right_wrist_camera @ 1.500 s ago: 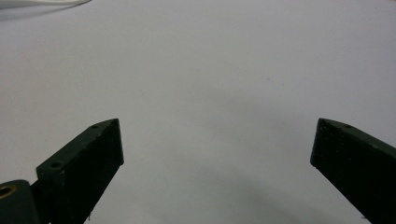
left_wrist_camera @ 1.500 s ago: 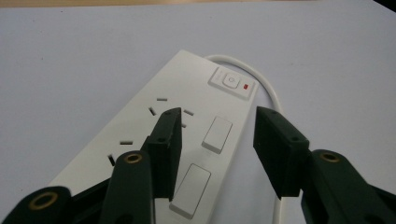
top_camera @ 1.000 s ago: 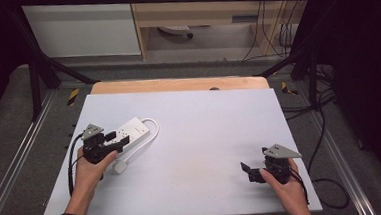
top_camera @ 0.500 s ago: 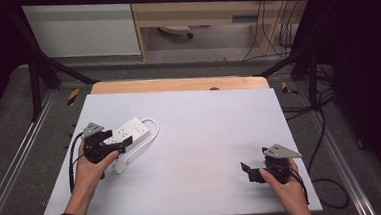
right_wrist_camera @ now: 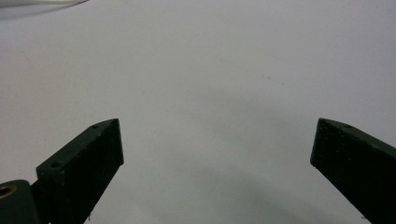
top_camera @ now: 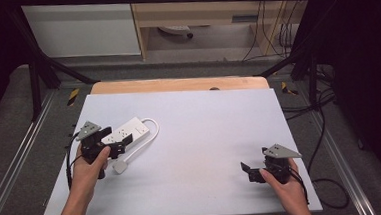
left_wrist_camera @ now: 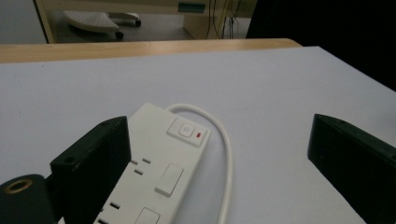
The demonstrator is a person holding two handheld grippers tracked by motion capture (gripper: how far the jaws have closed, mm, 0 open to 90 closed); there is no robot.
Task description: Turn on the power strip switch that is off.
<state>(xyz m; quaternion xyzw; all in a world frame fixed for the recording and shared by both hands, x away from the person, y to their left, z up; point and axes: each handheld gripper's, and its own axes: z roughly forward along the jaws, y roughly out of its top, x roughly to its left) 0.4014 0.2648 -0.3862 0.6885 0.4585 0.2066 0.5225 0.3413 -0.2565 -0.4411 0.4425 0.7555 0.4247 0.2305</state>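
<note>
High view: a flat white rectangular table top (top_camera: 200, 137) with a light wooden strip (top_camera: 177, 85) along its far edge carries one item, a white plastic multi-socket power strip (top_camera: 124, 133) lying flat at about 9 o'clock from the table's centre. Its white cord (top_camera: 147, 135) loops out from the far end, curves back toward the person and ends in a white plug (top_camera: 120, 166) lying on the surface just beside the left hand (top_camera: 89, 166).

The left gripper (top_camera: 112, 148), black with a grey three-cornered plate on top, is held over the near end of the strip. In the left gripper view its jaws stand wide apart and hold nothing. One jaw overlaps the strip's near left edge; whether it touches cannot be told. The other jaw sits well clear at 3 o'clock, over bare table. The strip's switch button and small red indicator (left_wrist_camera: 200, 136) lie at its far end, between the jaws.

The right gripper (top_camera: 250, 171), same construction, is held in the right hand (top_camera: 286, 184) at about 5 o'clock from the table's centre, well apart from the strip. In the right gripper view its jaws are spread wide over bare white surface, holding nothing.
</note>
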